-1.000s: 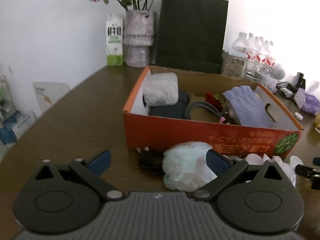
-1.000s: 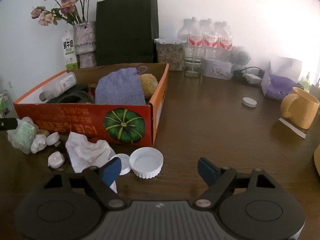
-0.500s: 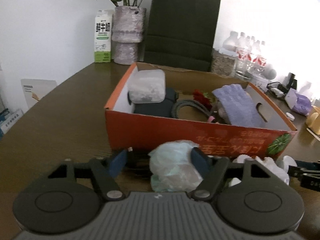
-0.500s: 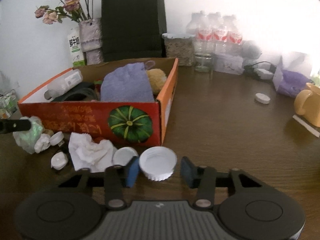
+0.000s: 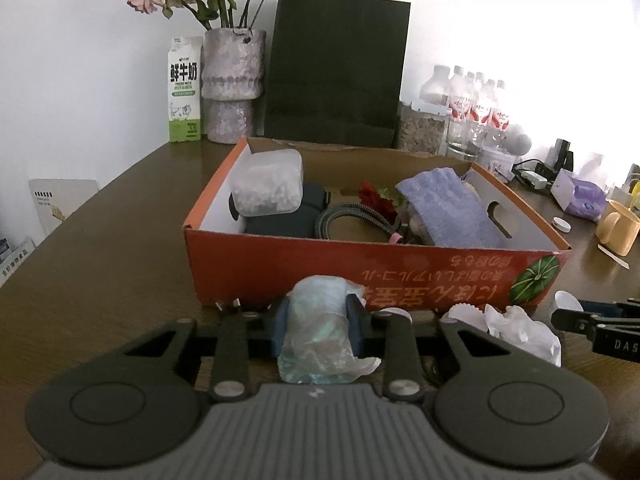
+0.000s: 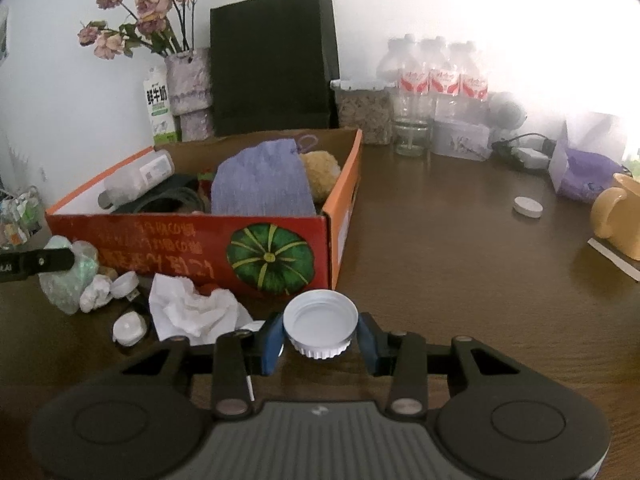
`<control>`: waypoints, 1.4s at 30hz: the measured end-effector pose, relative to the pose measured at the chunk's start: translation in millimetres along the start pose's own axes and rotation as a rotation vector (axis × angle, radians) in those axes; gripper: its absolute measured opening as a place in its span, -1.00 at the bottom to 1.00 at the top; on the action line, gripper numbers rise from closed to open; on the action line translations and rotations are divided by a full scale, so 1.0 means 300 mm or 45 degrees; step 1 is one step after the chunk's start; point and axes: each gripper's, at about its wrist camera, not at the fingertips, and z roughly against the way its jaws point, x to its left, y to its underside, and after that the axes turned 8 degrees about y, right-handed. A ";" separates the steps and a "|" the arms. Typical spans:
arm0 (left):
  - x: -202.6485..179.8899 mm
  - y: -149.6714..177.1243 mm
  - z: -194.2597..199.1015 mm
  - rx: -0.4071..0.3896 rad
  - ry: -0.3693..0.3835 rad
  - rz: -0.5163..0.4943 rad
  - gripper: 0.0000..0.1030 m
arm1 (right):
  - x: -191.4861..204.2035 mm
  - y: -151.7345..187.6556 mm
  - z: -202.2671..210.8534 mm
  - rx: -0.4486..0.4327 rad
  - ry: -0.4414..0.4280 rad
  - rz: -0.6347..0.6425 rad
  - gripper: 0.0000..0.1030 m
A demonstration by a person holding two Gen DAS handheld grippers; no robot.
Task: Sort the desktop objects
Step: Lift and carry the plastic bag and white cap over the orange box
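Left gripper (image 5: 319, 326) with blue pads pressed against both sides of a crumpled plastic bag (image 5: 320, 332), directly in front of the orange cardboard box (image 5: 376, 272). Right gripper (image 6: 320, 338) clamped on a white ribbed lid (image 6: 320, 322), open side up, just before the box's pumpkin-printed corner. Crumpled tissue (image 6: 192, 310) and smaller white caps (image 6: 129, 328) lie on the table (image 6: 460, 264) along the box front; a lilac cloth (image 5: 444, 210) rests inside the box.
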 end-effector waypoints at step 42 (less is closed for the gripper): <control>-0.081 -0.220 -0.213 -0.215 0.035 -0.109 -0.41 | 0.234 -0.288 -0.140 -0.233 -0.044 0.092 -0.25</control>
